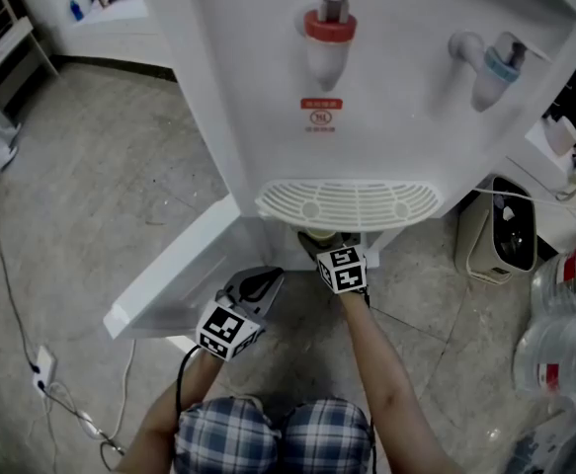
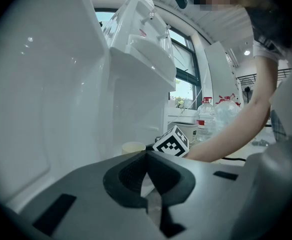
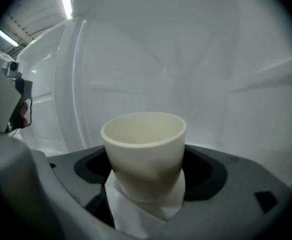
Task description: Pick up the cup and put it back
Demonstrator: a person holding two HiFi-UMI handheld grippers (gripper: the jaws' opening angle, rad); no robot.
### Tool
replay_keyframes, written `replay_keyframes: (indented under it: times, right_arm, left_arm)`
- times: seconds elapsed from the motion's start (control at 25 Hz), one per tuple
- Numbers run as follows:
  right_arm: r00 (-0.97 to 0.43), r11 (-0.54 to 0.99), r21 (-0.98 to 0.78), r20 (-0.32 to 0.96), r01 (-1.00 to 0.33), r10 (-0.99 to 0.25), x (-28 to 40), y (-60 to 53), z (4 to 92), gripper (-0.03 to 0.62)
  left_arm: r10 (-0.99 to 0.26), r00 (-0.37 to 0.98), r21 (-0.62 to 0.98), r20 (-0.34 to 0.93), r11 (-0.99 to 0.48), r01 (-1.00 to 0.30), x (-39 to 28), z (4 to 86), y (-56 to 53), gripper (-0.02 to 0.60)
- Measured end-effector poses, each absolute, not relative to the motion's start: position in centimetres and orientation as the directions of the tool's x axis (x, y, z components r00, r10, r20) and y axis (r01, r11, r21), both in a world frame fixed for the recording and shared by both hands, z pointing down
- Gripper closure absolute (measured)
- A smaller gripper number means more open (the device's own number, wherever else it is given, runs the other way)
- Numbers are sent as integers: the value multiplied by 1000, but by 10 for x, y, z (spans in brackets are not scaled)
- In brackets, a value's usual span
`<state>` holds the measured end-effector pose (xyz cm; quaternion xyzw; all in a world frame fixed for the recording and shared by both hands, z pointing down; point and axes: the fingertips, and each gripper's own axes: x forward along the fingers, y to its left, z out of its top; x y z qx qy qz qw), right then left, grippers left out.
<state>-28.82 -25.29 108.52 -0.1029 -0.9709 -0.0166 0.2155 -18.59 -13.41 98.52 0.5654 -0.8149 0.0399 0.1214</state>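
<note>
An empty cream cup (image 3: 143, 149) stands upright inside the white compartment at the foot of the water dispenser (image 1: 386, 107). My right gripper (image 3: 144, 181) has reached in under the drip tray (image 1: 347, 203), and its jaws press the cup on both sides. From the head view only the cup's rim (image 1: 317, 237) shows ahead of the right gripper (image 1: 324, 247). The left gripper (image 1: 266, 282) hangs shut and holds nothing, just left of the compartment. In the left gripper view its jaws (image 2: 147, 156) meet, with the cup (image 2: 133, 147) beyond them.
The compartment's white door (image 1: 169, 284) stands swung open to the left. Red (image 1: 329, 28) and blue (image 1: 503, 62) taps jut out above the tray. Large water bottles (image 1: 569, 314) and a small white appliance (image 1: 500, 230) sit at the right. A power strip (image 1: 41, 368) with cables lies on the floor at left.
</note>
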Motion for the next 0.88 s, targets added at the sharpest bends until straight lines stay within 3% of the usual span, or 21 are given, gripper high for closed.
replay_keyframes:
  times: [0.36, 0.88]
  right_arm:
    - [-904, 969, -8, 359, 247, 233, -248, -244, 1049, 161]
    - [-946, 980, -17, 259, 200, 197, -129, -248, 972, 161]
  left_arm:
    - [-911, -339, 74, 236, 364, -928, -184, 983, -140, 557]
    - [-916, -331, 70, 225, 354, -932, -176, 983, -151, 557]
